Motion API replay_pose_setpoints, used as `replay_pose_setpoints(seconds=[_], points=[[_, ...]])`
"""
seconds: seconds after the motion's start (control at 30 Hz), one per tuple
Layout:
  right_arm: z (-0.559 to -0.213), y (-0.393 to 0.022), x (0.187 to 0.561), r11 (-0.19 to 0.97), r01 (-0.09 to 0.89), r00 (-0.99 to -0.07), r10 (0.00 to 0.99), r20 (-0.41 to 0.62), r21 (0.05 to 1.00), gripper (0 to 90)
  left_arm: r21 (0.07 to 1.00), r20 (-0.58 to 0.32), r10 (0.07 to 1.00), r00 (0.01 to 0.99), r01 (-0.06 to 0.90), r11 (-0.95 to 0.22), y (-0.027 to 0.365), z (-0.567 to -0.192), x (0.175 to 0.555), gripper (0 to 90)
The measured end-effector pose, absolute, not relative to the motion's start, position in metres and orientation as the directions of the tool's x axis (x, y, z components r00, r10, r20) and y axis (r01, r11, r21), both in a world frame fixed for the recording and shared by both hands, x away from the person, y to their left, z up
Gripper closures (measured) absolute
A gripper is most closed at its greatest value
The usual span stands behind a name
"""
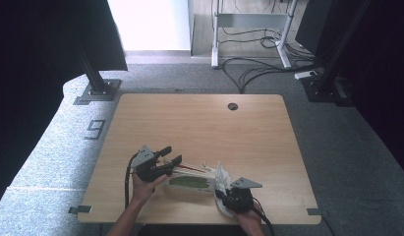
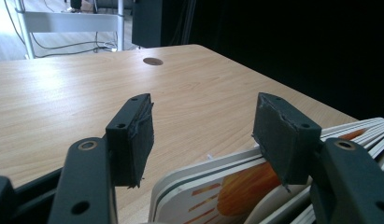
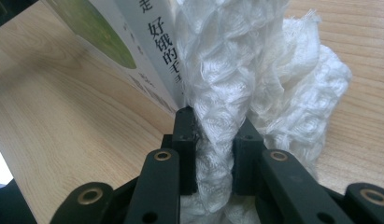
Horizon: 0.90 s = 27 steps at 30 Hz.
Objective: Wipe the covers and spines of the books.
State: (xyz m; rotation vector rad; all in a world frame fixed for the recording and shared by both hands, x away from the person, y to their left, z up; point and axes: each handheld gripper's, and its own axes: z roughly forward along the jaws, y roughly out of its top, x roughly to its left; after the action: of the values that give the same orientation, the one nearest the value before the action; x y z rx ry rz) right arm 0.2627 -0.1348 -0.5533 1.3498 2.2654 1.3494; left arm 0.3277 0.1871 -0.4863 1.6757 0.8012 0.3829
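Note:
A book with a green cover (image 1: pixel 189 182) lies near the table's front edge, and thin white and orange books (image 1: pixel 192 170) fan out along its far side. My left gripper (image 1: pixel 172 154) stands open at their left end. In the left gripper view its jaws (image 2: pixel 206 116) are apart over the table, with the corner of the stacked books (image 2: pixel 217 186) below the right-hand jaw. My right gripper (image 1: pixel 224 189) is shut on a crumpled white cloth (image 1: pixel 222 174) at the book's right end. Its pads (image 3: pixel 186 135) pinch the cloth (image 3: pixel 273 70) beside the book's spine (image 3: pixel 157 46), which bears printed characters.
The wooden table (image 1: pixel 199 123) has a round cable hole (image 1: pixel 232 106) near its far edge. The far half of the table top (image 2: pixel 63 84) is bare wood. Beyond it, cables (image 1: pixel 258 69) and a white desk frame (image 1: pixel 248 22) stand on the grey carpet.

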Motion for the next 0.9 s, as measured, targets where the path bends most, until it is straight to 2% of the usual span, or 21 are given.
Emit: replay_pose_setpoints(seconds=[0.1, 0.27, 0.3, 0.33, 0.4, 0.6, 0.7, 0.77, 0.9], points=[[-0.549, -0.14, 0.262, 0.168, 0.589, -0.566, 0.783, 0.256, 0.79, 75.0, 0.95, -0.165, 0.683, 0.711, 0.301, -0.085, 0.187, -0.486, 0.328, 38.0], [-0.532, -0.165, 0.271, 0.12, 0.549, -0.499, 0.841, 0.209, 0.827, 75.0, 0.95, -0.162, 0.684, 0.712, 0.301, -0.088, 0.187, -0.486, 0.327, 37.9], [-0.524, -0.183, 0.28, 0.086, 0.542, -0.458, 0.864, 0.209, 0.836, 75.0, 0.95, -0.162, 0.684, 0.712, 0.301, -0.088, 0.187, -0.486, 0.327, 37.9], [-0.524, -0.183, 0.28, 0.086, 0.542, -0.458, 0.864, 0.209, 0.836, 75.0, 0.95, -0.163, 0.684, 0.711, 0.301, -0.088, 0.187, -0.486, 0.327, 37.9], [-0.517, -0.203, 0.295, 0.094, 0.522, -0.393, 0.908, 0.142, 0.848, 74.9, 0.949, -0.163, 0.684, 0.712, 0.301, -0.088, 0.187, -0.486, 0.327, 37.9], [-0.528, -0.22, 0.321, 0.109, 0.559, -0.334, 0.937, 0.103, 0.822, 72.8, 0.949, -0.165, 0.683, 0.712, 0.303, -0.087, 0.187, -0.486, 0.327, 37.9], [-0.54, -0.219, 0.332, 0.159, 0.592, -0.35, 0.934, 0.075, 0.79, 67.9, 0.949, -0.166, 0.683, 0.712, 0.303, -0.085, 0.187, -0.486, 0.327, 37.9], [-0.547, -0.217, 0.337, 0.178, 0.605, -0.352, 0.934, 0.06, 0.776, 67.8, 0.949, -0.167, 0.682, 0.712, 0.303, -0.083, 0.187, -0.486, 0.328, 37.9], [-0.547, -0.216, 0.341, 0.196, 0.595, -0.337, 0.941, 0.021, 0.779, 64.8, 0.949, -0.168, 0.682, 0.712, 0.303, -0.083, 0.187, -0.486, 0.328, 38.0]])
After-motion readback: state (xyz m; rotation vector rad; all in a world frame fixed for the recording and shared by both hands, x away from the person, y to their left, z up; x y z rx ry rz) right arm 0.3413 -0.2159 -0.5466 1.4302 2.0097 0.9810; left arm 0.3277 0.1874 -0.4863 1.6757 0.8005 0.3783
